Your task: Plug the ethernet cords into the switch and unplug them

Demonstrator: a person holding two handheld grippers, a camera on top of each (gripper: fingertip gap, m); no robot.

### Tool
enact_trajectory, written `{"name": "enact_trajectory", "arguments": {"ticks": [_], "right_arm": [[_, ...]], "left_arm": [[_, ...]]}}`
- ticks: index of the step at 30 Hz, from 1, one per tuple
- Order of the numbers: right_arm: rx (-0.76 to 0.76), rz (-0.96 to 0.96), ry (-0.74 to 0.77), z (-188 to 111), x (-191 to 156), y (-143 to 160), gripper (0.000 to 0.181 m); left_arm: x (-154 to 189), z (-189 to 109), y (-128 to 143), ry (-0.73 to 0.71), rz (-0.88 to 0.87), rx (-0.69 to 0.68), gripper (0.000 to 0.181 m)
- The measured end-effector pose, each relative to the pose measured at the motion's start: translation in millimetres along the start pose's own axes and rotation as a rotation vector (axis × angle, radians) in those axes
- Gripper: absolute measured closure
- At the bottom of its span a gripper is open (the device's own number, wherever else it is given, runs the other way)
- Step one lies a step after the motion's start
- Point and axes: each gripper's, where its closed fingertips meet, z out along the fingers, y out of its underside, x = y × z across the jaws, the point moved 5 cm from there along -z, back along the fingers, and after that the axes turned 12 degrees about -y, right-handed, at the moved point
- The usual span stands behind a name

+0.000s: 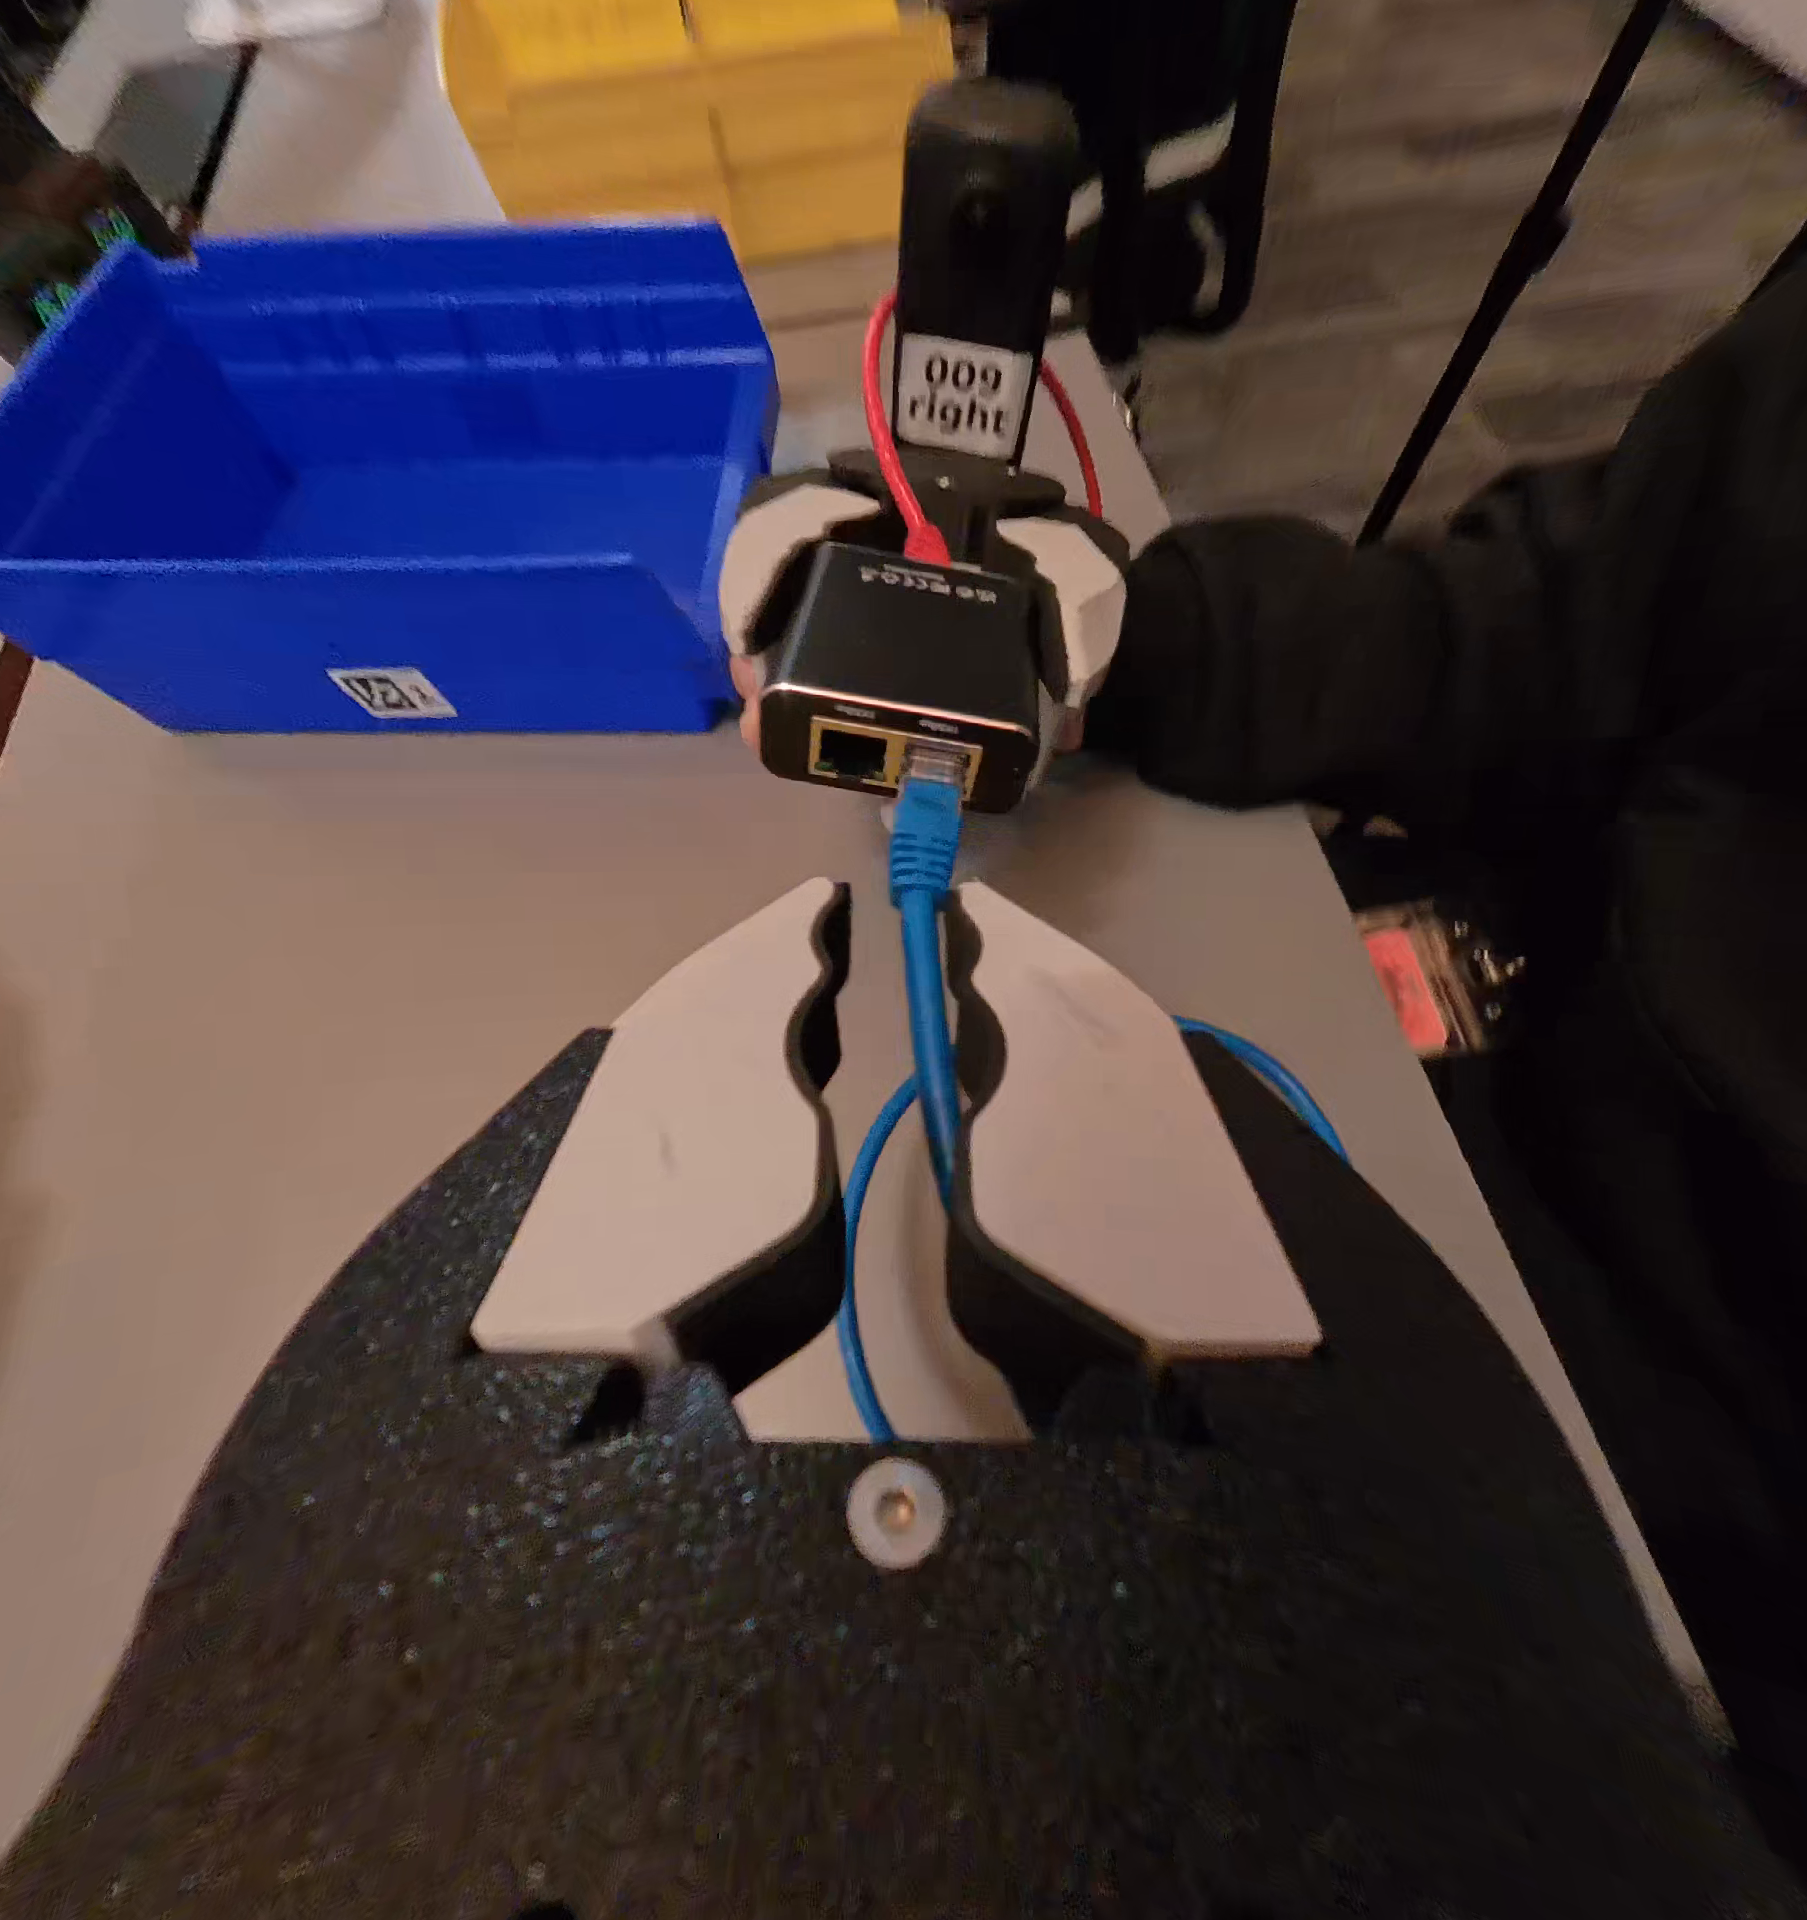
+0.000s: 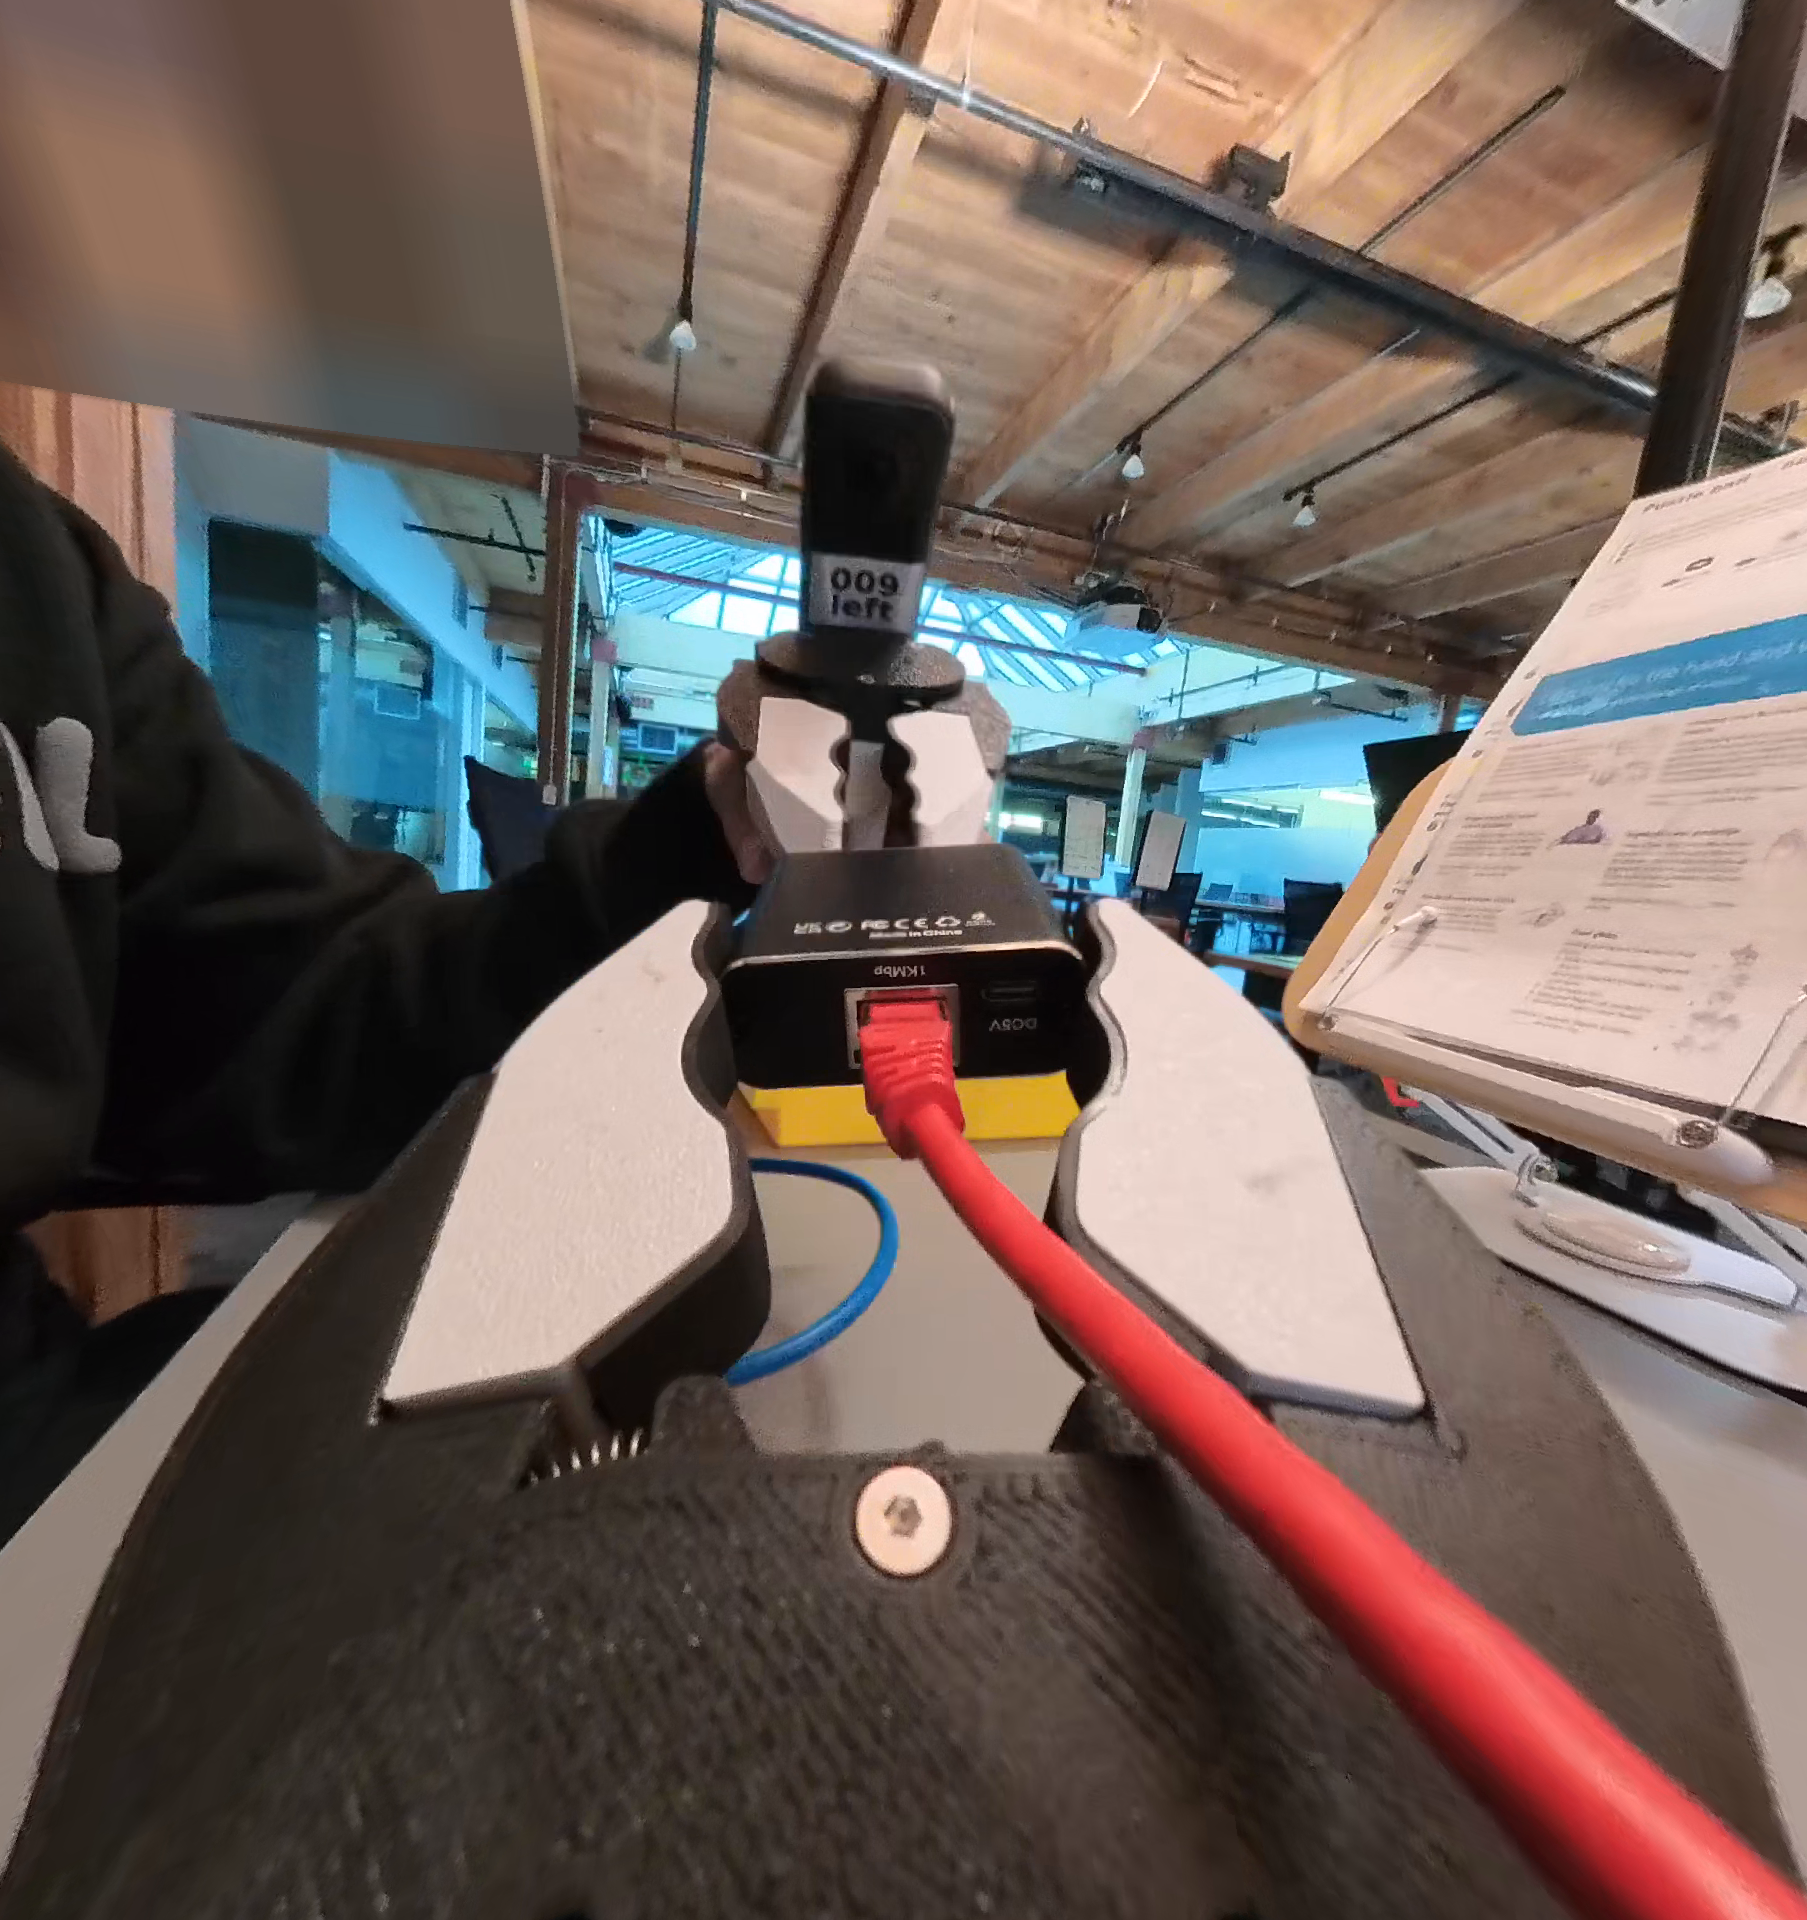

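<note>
Jaws of the right gripper [image 2: 904,997] clamp the switch [image 2: 899,966] — red cord [image 2: 1138,1299] seated between them. Left gripper [image 1: 901,894] jaws stand apart, straddling the blue cord [image 1: 925,831] just behind its plug — close there, pull straight.

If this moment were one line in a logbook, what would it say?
right tool: shut on switch | red cord: plugged in | blue cord: at right-hand port | left tool: open around blue cord

Open-plan office or lab: timber ceiling [image 2: 1138,208], desks [image 2: 1252,961] behind, storage bins [image 1: 359,488].
</note>
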Motion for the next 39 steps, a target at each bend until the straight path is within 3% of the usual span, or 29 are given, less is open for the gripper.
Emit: {"name": "enact_trajectory", "arguments": {"ticks": [2,9,17,20,23,25,29,30,32,35,39], "right_arm": [[0.002,-0.020,0.017,-3,1,-2,0.118],[-0.031,-0.030,0.027,-3,1,0,0.118],[-0.072,-0.015,0.020,0,1,6,0.118],[-0.018,0.030,0.008,2,1,5,0.117],[-0.059,0.025,0.040,2,3,10,0.117],[0.021,0.039,0.039,1,4,3,0.117],[-0.023,0.001,-0.022,20,-3,5,0.118],[-0.026,-0.036,-0.009,25,-4,3,0.135],[0.046,-0.003,0.023,16,2,-5,0.143],[0.024,0.026,0.064,-7,9,-4,0.145],[-0.062,-0.002,0.149,-8,17,7,0.152]], "left_arm": [[-2,3,-2,0.003,-0.017,0.029,0.159],[2,11,-2,0.018,0.013,0.037,0.169],[3,10,1,-0.010,0.100,-0.006,0.170],[3,10,-2,0.031,0.055,0.035,0.170],[0,14,5,0.014,0.063,-0.009,0.170],[1,19,5,0.021,0.046,-0.019,0.170],[21,67,42,0.020,0.249,-0.306,0.170],[23,75,42,0.027,0.232,-0.299,0.170],[16,70,37,0.035,0.167,-0.253,0.170],[1,53,34,0.008,0.108,-0.180,0.171],[-12,35,35,-0.025,0.072,-0.179,0.171]]}}
